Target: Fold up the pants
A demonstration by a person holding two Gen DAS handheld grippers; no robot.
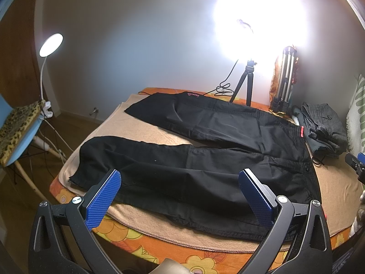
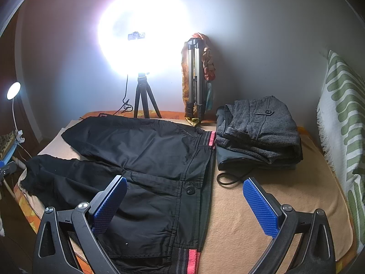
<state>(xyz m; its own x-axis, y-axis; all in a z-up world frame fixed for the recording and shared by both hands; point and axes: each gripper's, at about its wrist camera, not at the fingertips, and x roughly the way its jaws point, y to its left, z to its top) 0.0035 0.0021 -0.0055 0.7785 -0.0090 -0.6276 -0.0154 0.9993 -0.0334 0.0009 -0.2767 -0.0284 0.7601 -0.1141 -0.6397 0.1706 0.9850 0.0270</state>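
— Where are the pants lying?

— Flat on the tan blanket over the bed, both legs spread apart in a V. The long axis runs crosswise in front of both tongs: waistband to the right, leg ends off to the left.

— And the tongs?

— The left tongs are spread wide and hold nothing; they hover over the near leg, about midway along it. The right tongs are spread wide too, empty, straddling the waistband near the button, with one pad over bare blanket.

— So which side takes which end?

— By my reading, the right one is nearer the waist and the left one nearer the legs. The first fold probably lays one leg on the other, so each would pinch the near edge straight ahead of it and carry it away, toward the far leg.

— Anything in the way?

— A stack of folded clothes sits just beside the waistband on the right, touching or nearly so; I cannot tell which. A drawstring loops out onto the blanket there.
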